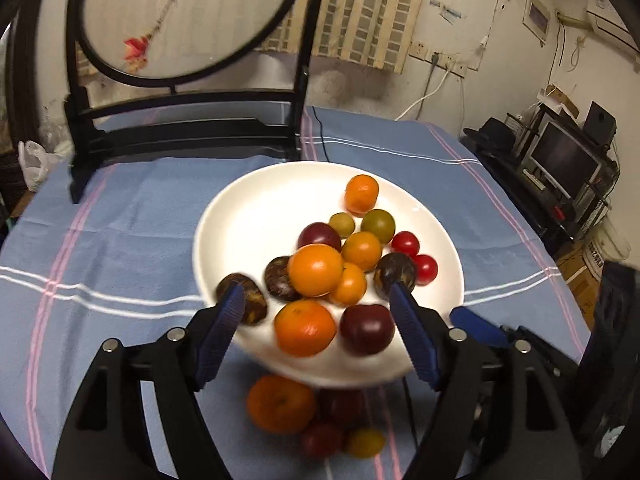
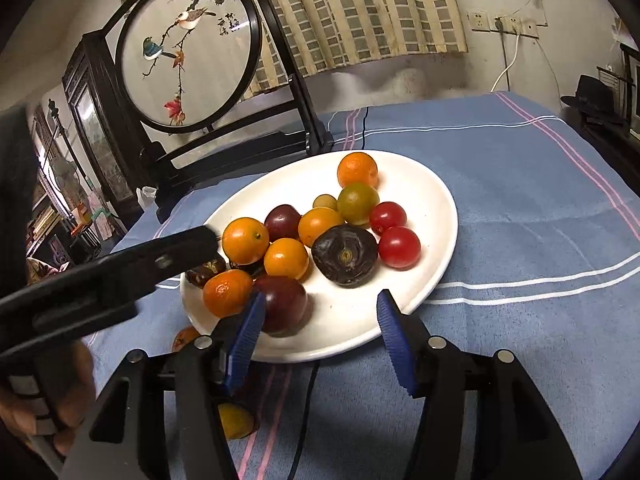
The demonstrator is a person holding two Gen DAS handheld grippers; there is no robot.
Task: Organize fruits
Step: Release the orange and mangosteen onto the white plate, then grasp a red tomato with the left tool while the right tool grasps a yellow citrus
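Surface (image 2: 520,208) covered with blue cloth bearing white and pink stripes. Round embroidered bird screen (image 2: 188,52) in black stand, upper left of frame. Checked curtain (image 2: 360,12) along top centre. Wall sockets (image 2: 504,24) upper right. Monitor (image 1: 564,160) at right edge, left wrist view.

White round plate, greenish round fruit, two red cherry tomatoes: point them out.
White round plate (image 2: 352,332): right wrist view, bare near rim.
Greenish round fruit (image 2: 357,203): right wrist view, top.
Two red cherry tomatoes (image 2: 399,247): right wrist view, nearer one's middle.
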